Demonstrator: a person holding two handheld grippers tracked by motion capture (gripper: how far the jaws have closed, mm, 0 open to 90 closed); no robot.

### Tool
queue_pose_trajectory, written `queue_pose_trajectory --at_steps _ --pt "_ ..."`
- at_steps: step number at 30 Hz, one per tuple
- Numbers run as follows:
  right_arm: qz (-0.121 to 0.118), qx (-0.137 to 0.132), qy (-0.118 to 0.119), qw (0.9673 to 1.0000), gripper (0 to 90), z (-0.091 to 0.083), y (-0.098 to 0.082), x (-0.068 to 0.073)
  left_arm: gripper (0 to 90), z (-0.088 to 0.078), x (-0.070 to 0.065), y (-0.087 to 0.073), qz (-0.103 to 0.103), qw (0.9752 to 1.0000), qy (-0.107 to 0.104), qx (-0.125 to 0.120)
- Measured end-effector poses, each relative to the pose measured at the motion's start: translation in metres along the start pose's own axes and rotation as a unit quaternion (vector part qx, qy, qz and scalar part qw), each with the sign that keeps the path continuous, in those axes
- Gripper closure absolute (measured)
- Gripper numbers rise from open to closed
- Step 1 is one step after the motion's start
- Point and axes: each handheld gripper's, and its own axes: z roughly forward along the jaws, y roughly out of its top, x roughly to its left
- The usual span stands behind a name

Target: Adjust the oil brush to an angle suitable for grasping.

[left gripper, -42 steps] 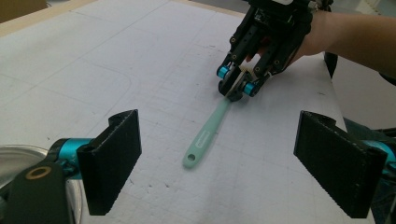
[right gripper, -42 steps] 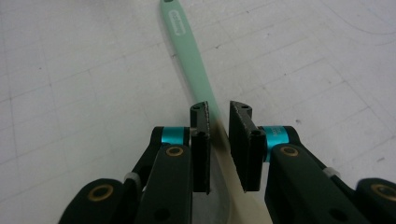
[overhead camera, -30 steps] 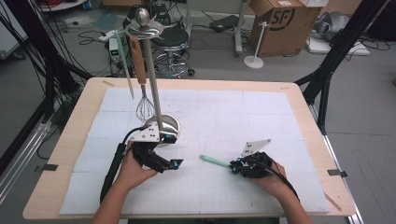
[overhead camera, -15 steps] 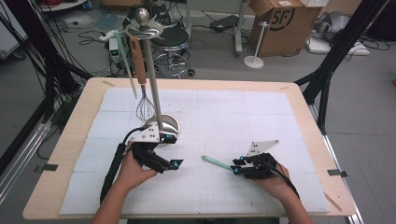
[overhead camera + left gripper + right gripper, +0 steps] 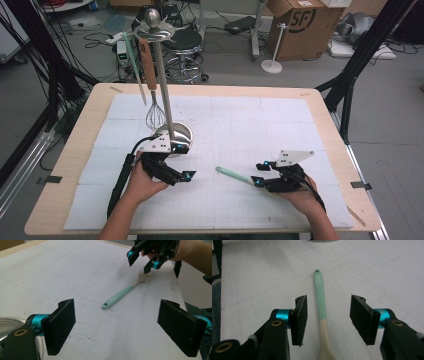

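Spatula [image 5: 235, 176], mint handle, cream blade: flat on the table's white mat [image 5: 300, 125], untouched. Right gripper [image 5: 260, 174] at its blade end, fingers [image 5: 300, 315] just been opening, astride the handle without contact. Left gripper [image 5: 182, 162] at nine o'clock, fingers wide, empty.

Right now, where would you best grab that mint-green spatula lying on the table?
Probably mid-handle, from straight above: the spatula lies flat on the white mat, its slim straight handle running between the right gripper's just-opening jaws, which aren't touching it.
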Motion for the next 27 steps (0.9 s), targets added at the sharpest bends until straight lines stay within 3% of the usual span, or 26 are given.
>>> queue_pose_trajectory --at_steps 9,27 --pt "0.007 -0.03 0.001 0.9995 40.0 -0.0083 0.0007 -0.0027 14.9 -0.0005 0.0001 -0.0009 -0.001 1.0 0.0 -0.004" --pt "0.002 -0.026 -0.006 0.9996 33.6 -0.0067 0.0003 -0.0026 14.9 0.0009 0.0002 -0.0012 0.0 1.0 -0.003 0.0"
